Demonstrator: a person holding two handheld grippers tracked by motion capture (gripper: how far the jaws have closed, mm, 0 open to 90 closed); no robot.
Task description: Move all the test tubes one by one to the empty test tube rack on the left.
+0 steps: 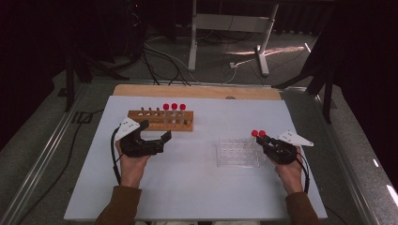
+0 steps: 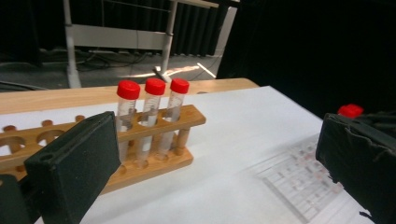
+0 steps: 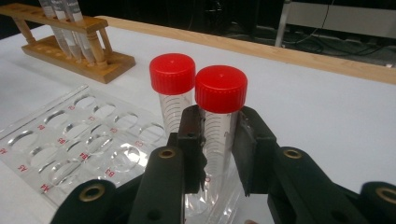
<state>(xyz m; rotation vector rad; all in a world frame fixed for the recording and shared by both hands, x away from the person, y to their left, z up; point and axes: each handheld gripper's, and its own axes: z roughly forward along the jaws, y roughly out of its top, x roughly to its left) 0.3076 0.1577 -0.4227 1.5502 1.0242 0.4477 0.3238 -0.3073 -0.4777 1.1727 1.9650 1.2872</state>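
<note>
Gripping: your right gripper (image 3: 218, 147) is clenched on a red-capped tube (image 3: 219, 116) standing in the clear well plate (image 3: 70, 149), touching a second tube (image 3: 173, 93).
Left gripper (image 1: 155, 136): yours, jaws spread, just before the wooden rack (image 1: 159, 123) holding three capped tubes (image 1: 174, 112).

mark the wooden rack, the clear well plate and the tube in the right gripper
wooden rack (image 1: 141, 114), high view, bare left end of top bar.
clear well plate (image 3: 70, 140), right gripper view, plate middle.
tube (image 3: 221, 88), right gripper view, red cap.
</note>
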